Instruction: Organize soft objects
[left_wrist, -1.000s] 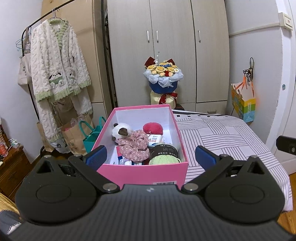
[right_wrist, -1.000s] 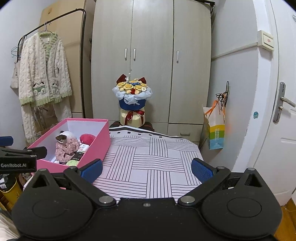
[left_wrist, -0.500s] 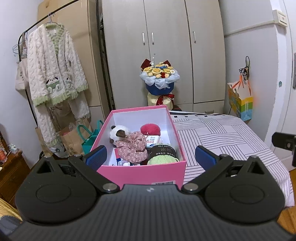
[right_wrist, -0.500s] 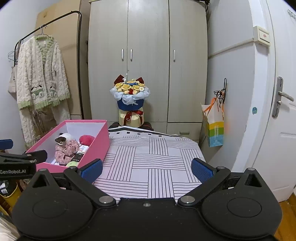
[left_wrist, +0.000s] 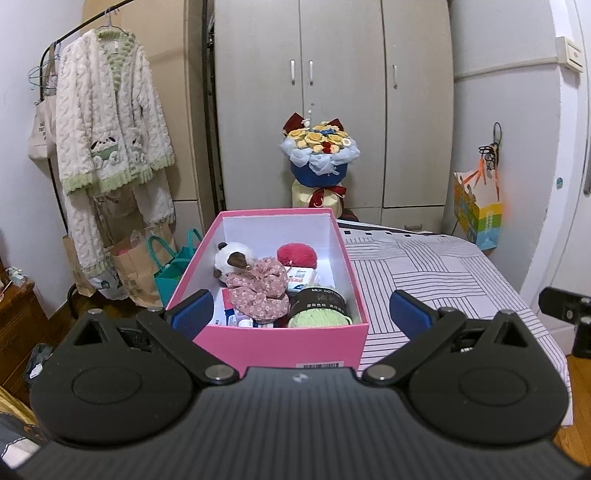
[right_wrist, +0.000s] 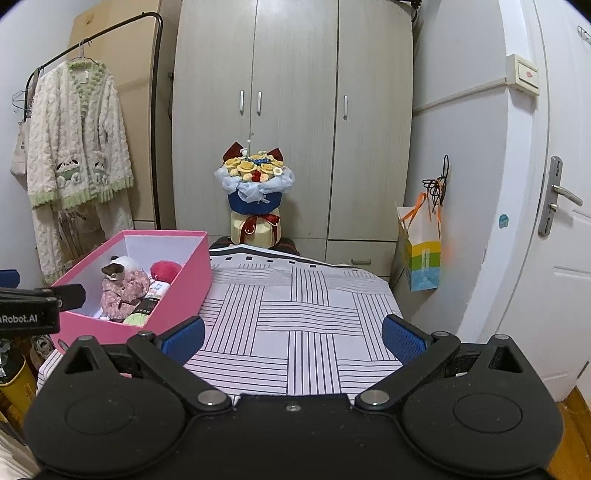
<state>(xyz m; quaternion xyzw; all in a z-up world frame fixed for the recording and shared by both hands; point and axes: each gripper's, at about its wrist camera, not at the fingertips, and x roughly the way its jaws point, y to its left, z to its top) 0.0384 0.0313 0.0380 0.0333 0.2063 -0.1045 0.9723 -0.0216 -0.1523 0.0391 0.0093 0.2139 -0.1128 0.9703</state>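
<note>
Striped bedspread (right_wrist: 295, 325) carries an open pink cardboard box (left_wrist: 280, 347) at its left edge, plush panda (left_wrist: 231, 258), floral scrunchie (left_wrist: 258, 291) and green yarn ball (left_wrist: 317, 319) gathered inside. Left gripper (left_wrist: 301, 314) and right gripper (right_wrist: 291, 336) hang back, fingers spread wide and empty, likely free for reaching.

The black band on the green yarn ball (left_wrist: 318, 312), near right in the pink box (left_wrist: 284, 347), reads "MILK COTTON" (the smaller lines beneath are too small to read). The left claw's body (right_wrist: 27, 312) shows "Robot.AI", cut off at the left edge.
</note>
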